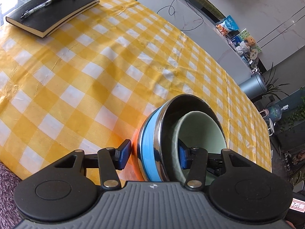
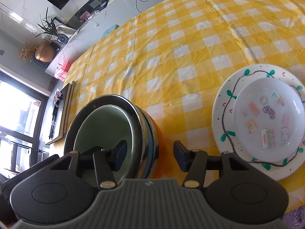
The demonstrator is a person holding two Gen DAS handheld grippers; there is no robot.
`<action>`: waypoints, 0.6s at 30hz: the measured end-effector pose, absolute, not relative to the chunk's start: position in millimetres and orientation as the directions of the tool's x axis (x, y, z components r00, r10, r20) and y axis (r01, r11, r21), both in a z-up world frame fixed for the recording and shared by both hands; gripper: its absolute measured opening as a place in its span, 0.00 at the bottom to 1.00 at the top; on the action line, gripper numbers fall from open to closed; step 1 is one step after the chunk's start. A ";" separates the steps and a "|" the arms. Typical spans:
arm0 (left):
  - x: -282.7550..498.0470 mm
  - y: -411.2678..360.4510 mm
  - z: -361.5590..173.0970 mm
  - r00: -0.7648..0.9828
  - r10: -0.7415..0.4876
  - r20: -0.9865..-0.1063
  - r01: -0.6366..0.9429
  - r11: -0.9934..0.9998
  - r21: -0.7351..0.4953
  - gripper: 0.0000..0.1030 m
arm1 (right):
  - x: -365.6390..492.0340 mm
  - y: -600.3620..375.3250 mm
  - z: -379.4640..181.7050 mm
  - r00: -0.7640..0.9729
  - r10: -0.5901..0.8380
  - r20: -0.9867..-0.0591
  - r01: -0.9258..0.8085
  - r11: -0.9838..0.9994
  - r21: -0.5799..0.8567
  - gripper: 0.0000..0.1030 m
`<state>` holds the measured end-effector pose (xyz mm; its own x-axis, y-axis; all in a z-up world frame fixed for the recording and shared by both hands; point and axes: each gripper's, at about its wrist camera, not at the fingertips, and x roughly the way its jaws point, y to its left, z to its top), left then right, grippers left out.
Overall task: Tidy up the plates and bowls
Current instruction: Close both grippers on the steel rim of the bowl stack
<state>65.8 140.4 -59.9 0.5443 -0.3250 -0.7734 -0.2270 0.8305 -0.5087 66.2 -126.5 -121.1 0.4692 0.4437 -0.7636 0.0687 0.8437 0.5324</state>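
A steel bowl with a blue band (image 1: pixel 150 148) stands on the yellow checked tablecloth (image 1: pixel 85 76), and a pale green bowl (image 1: pixel 200 131) is nested inside it. An orange rim shows at the stack's base. My left gripper (image 1: pixel 153 155) straddles the stack's near wall, one pad outside and one inside the green bowl, with a thin gap at the outer pad. My right gripper (image 2: pixel 149 156) straddles the opposite side of the steel bowl (image 2: pixel 146 133); its outer pad stands clear of it. To the right, a small stickered white plate (image 2: pixel 266 118) lies on a larger vine-painted plate (image 2: pixel 225 114).
A black notebook (image 1: pixel 51 13) with a pen on it lies at the far left corner of the table. The table's right edge (image 1: pixel 263 133) drops to a floor with plants and bins. Purple fuzzy fabric (image 1: pixel 7 181) lies at the near edge.
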 end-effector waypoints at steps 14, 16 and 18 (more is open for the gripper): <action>66.3 131.9 -57.6 0.542 -0.281 -0.792 -0.226 0.859 -0.459 0.49 | 67.4 -130.8 -129.5 0.461 0.462 -0.758 0.114 0.816 0.567 0.37; 65.6 132.6 -58.1 0.544 -0.283 -0.790 -0.230 0.855 -0.464 0.49 | 66.1 -130.0 -128.7 0.466 0.457 -0.758 0.117 0.817 0.564 0.37; 64.3 132.9 -57.5 0.545 -0.281 -0.790 -0.229 0.857 -0.462 0.49 | 65.1 -129.8 -128.5 0.471 0.454 -0.756 0.119 0.817 0.564 0.36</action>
